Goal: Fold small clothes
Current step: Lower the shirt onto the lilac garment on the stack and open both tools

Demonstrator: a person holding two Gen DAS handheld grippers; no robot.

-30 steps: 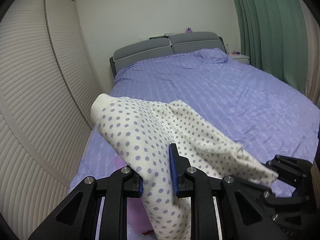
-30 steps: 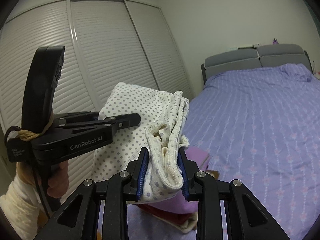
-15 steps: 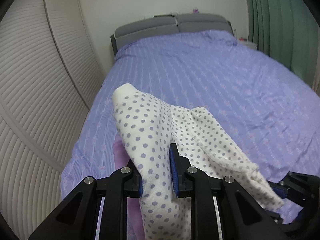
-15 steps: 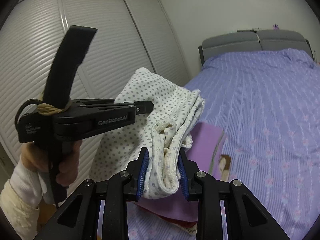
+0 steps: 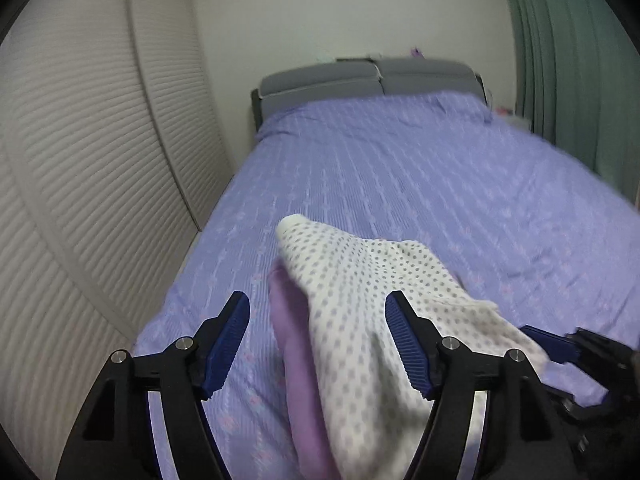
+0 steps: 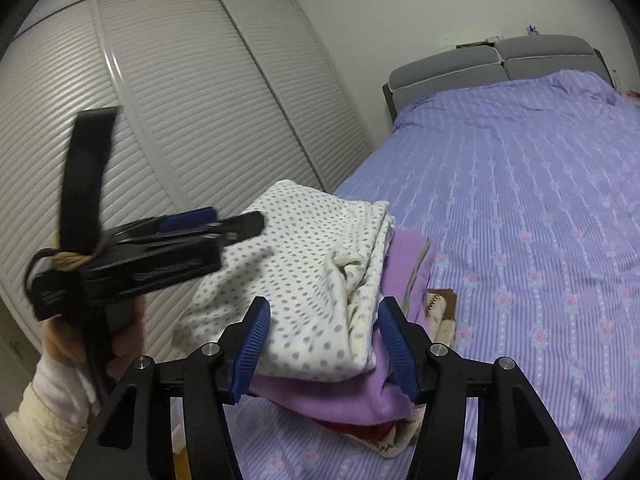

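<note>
A folded white garment with purple dots lies on top of a stack of folded clothes, directly on a folded purple garment, at the near left corner of the bed. My right gripper is open, its jaws on either side of the garment's near edge. My left gripper is open, with the dotted garment and the purple one between its jaws; it also shows in the right wrist view at the garment's left side.
The bed with a purple patterned cover fills the right and far side, with a grey headboard. White slatted wardrobe doors stand along the left. Green curtains hang at the far right. Red and brown-patterned clothes lie under the stack.
Both grippers carried the dotted garment down onto the stack and then opened, letting it go. It now rests on the purple garment.
</note>
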